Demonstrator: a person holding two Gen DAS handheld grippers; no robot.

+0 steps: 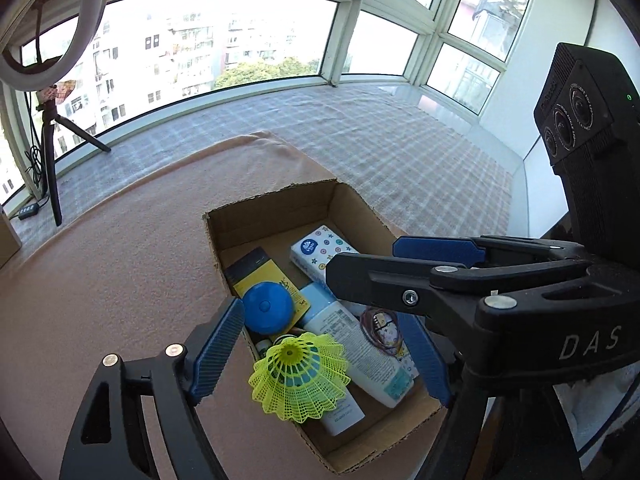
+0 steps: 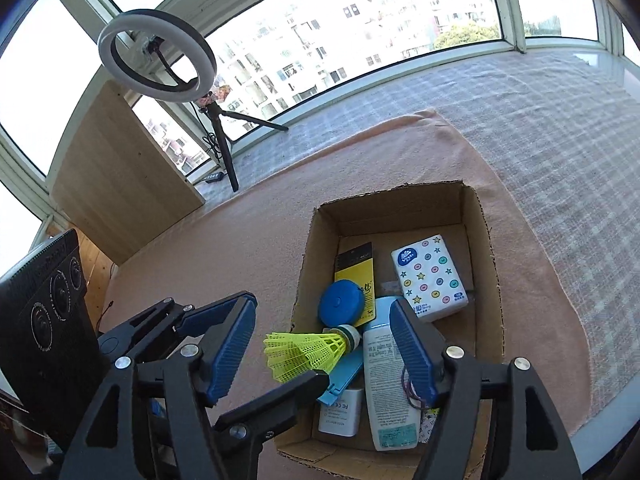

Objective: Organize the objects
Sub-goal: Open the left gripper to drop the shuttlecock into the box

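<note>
A cardboard box (image 1: 276, 208) (image 2: 486, 240) sits on a peach cloth. In it lie a dotted tissue pack (image 1: 324, 254) (image 2: 432, 276), a yellow-black packet (image 1: 260, 276) (image 2: 356, 272), a blue round case (image 1: 267, 308) (image 2: 341, 304), a white bottle (image 1: 360, 348) (image 2: 390, 392) and a white adapter (image 2: 339, 414). A yellow shuttlecock (image 1: 300, 376) (image 2: 308, 350) hangs over the box's left part, between my left gripper's (image 1: 320, 356) open fingers; its skirt touches a finger in the right wrist view. My right gripper (image 2: 324, 348) is open above the box and empty.
A ring light on a tripod (image 1: 48, 80) (image 2: 158, 56) stands by the window at the back left. A wooden board (image 2: 120, 168) leans near it. A checked cloth (image 1: 360, 136) (image 2: 540, 128) covers the surface beyond the peach cloth (image 1: 100, 280).
</note>
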